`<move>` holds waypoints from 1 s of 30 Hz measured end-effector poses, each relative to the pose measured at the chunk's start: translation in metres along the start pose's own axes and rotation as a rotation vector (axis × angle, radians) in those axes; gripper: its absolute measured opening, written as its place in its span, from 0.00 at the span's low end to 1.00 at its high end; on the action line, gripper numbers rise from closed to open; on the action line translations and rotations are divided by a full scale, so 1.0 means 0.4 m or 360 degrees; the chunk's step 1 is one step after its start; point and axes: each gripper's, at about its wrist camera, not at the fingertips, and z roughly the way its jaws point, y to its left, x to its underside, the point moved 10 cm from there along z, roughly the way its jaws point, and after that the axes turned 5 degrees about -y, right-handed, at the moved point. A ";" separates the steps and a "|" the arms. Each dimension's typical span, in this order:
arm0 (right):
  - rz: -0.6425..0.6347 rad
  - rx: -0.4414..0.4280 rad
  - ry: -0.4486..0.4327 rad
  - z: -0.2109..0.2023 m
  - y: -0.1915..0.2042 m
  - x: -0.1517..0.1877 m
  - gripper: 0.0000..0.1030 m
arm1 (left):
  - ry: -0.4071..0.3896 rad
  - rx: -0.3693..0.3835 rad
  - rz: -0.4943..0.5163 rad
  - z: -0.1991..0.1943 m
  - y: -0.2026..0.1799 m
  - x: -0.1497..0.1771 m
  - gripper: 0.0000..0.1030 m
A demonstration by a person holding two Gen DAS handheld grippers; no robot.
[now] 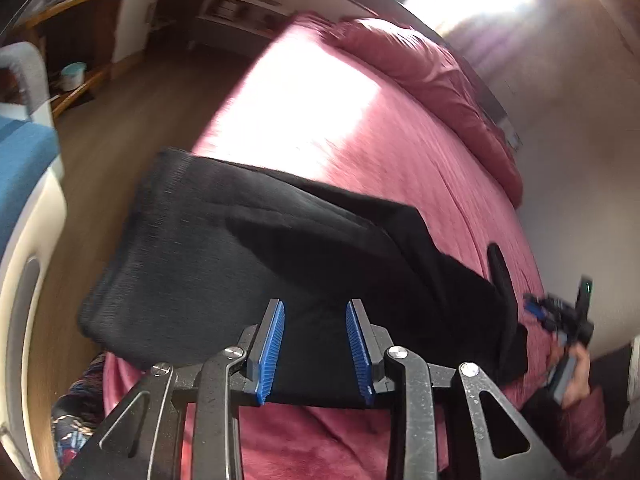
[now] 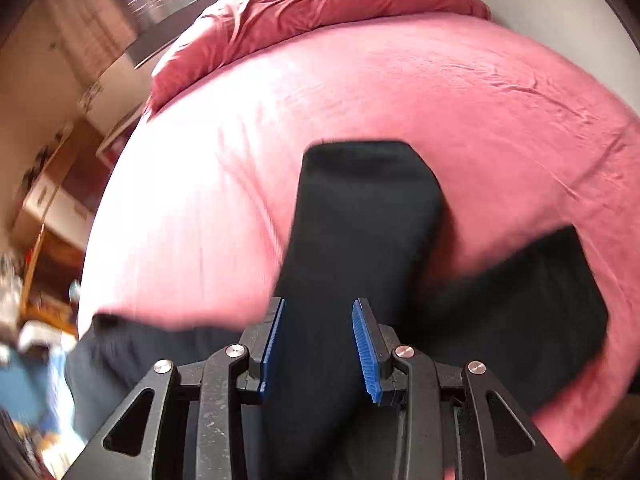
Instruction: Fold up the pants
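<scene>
Black pants [image 1: 248, 248] lie on a bed with a pink-red cover [image 1: 320, 112]. In the left wrist view the waist part spreads wide near the bed's left edge. My left gripper [image 1: 316, 312] is open just above the near edge of the pants, nothing between its blue pads [image 1: 272, 352]. In the right wrist view one pant leg [image 2: 360, 216] runs away from me and another part [image 2: 520, 300] goes right. My right gripper [image 2: 318, 312] is open over that leg. The right gripper also shows in the left wrist view [image 1: 560, 316], held in a hand.
A rumpled red duvet [image 1: 432, 80] is bunched at the far end of the bed, also in the right wrist view [image 2: 304, 12]. Wooden floor [image 1: 132, 120] and shelves [image 1: 76, 40] lie left of the bed. A white and blue object [image 1: 24, 200] stands at the left.
</scene>
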 end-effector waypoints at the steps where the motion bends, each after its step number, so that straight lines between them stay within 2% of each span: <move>1: 0.0004 0.0033 0.0012 0.030 0.004 -0.028 0.43 | 0.0053 0.0017 0.0050 0.026 -0.031 0.018 0.32; 4: 0.0017 0.0065 0.0081 0.125 0.038 -0.078 0.46 | 0.0181 0.0102 0.0120 0.084 -0.106 0.063 0.32; 8: -0.0070 0.0250 0.0169 0.226 0.048 -0.096 0.47 | 0.0288 0.0144 0.0181 0.133 -0.164 0.101 0.32; 10: -0.0141 0.0352 0.0261 0.275 0.041 -0.079 0.46 | 0.0324 0.0150 0.0220 0.147 -0.187 0.119 0.32; 11: -0.0179 0.0406 0.0293 0.289 0.033 -0.072 0.37 | 0.0341 0.0144 0.0238 0.155 -0.193 0.124 0.32; 12: -0.0229 0.0455 0.0278 0.290 0.027 -0.074 0.19 | 0.0358 0.0149 0.0252 0.161 -0.199 0.128 0.32; 13: -0.0250 0.0440 0.0253 0.284 0.027 -0.077 0.13 | 0.0373 0.0163 0.0262 0.165 -0.206 0.132 0.32; 14: -0.0223 0.0394 0.0230 0.271 0.028 -0.080 0.07 | 0.0383 0.0169 0.0269 0.170 -0.212 0.135 0.32; 19: -0.0008 0.0128 -0.0015 0.099 -0.004 -0.109 0.06 | 0.0413 0.0190 0.0286 0.183 -0.229 0.142 0.32; 23: 0.0237 -0.0091 -0.0207 -0.075 -0.094 -0.124 0.06 | 0.0417 0.0219 0.0325 0.183 -0.255 0.147 0.32; 27: 0.0450 -0.0202 -0.0344 -0.213 -0.218 -0.092 0.06 | 0.0418 0.0246 0.0376 0.180 -0.291 0.153 0.32; 30: 0.0551 -0.0159 -0.0402 -0.271 -0.321 -0.036 0.06 | 0.0426 0.0270 0.0428 0.174 -0.316 0.170 0.32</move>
